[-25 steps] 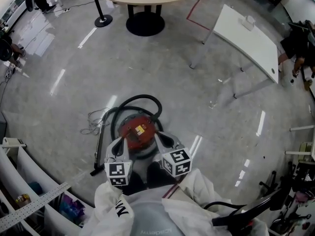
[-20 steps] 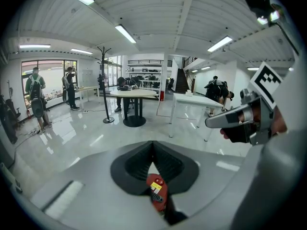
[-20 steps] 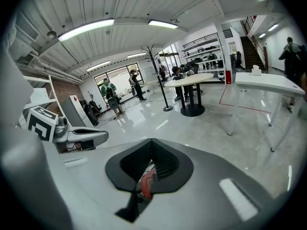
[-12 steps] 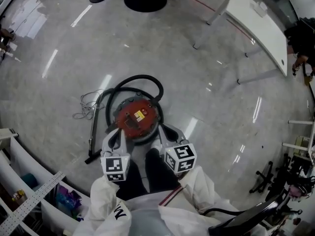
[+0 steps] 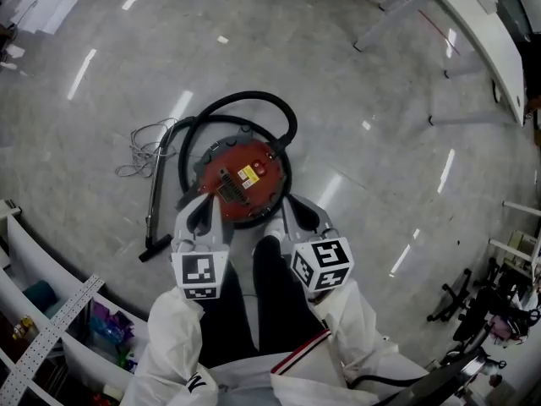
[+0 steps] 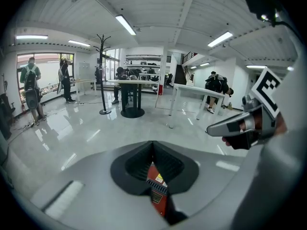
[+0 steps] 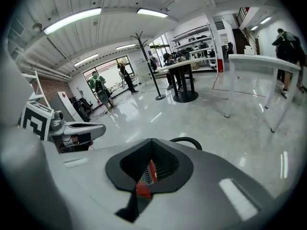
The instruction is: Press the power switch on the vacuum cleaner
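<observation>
The vacuum sits on the glossy floor right in front of the person's feet, a round red canister with a black hose looped around its far side, a wand lying to its left and a grey cord tangled beyond that. The left gripper and right gripper hang just above the near rim of the canister, one at each side, apart from each other. Each gripper view shows its jaws brought together with nothing between them; only a sliver of the red lid shows through the gap in the pads. The lid carries a yellow label and a dark slotted strip, but the switch itself cannot be picked out from here. The body looks like hard, rigid plastic with some weight, so it should take a firm push without giving. No hold is needed: a closed jaw tip serves as a blunt finger. The likely trouble is the smooth floor, since a slanted push could shove the canister away, so the press is best made straight down on the switch.
</observation>
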Available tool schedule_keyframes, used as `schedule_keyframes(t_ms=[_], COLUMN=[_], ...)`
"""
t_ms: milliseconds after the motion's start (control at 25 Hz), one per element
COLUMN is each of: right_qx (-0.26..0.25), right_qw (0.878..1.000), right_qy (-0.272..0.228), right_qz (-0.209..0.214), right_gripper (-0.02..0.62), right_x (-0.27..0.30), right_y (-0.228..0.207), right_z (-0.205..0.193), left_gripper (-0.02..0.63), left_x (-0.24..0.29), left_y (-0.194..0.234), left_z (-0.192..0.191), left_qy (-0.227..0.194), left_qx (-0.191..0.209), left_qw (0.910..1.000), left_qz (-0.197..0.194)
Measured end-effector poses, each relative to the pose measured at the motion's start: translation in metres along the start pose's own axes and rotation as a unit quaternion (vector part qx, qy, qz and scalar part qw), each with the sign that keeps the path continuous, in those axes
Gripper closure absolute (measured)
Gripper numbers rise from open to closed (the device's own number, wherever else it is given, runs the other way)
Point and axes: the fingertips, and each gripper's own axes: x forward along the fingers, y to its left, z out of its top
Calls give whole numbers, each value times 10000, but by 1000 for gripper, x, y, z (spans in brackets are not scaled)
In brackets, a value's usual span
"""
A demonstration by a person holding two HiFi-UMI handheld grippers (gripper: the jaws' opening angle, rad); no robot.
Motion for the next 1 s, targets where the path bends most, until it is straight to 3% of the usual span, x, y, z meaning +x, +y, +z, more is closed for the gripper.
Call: schedule_keyframes(t_ms=[440, 1000], right_qx=[22, -67], right_qw=[9999, 9996], right_qy=[61, 221], right_qz=[-128, -166], right_gripper=[595, 595], right_x=[49, 85], right_y=[-17, -28], right_z=[-32, -61], left_gripper=[606, 606], left_x=[39, 69], left_y=[-5, -5], left_z=[-62, -93], left_qy=[330, 436], left_qx=[-167, -302], left_qw=[9992, 9984], left_qz=[-126, -183])
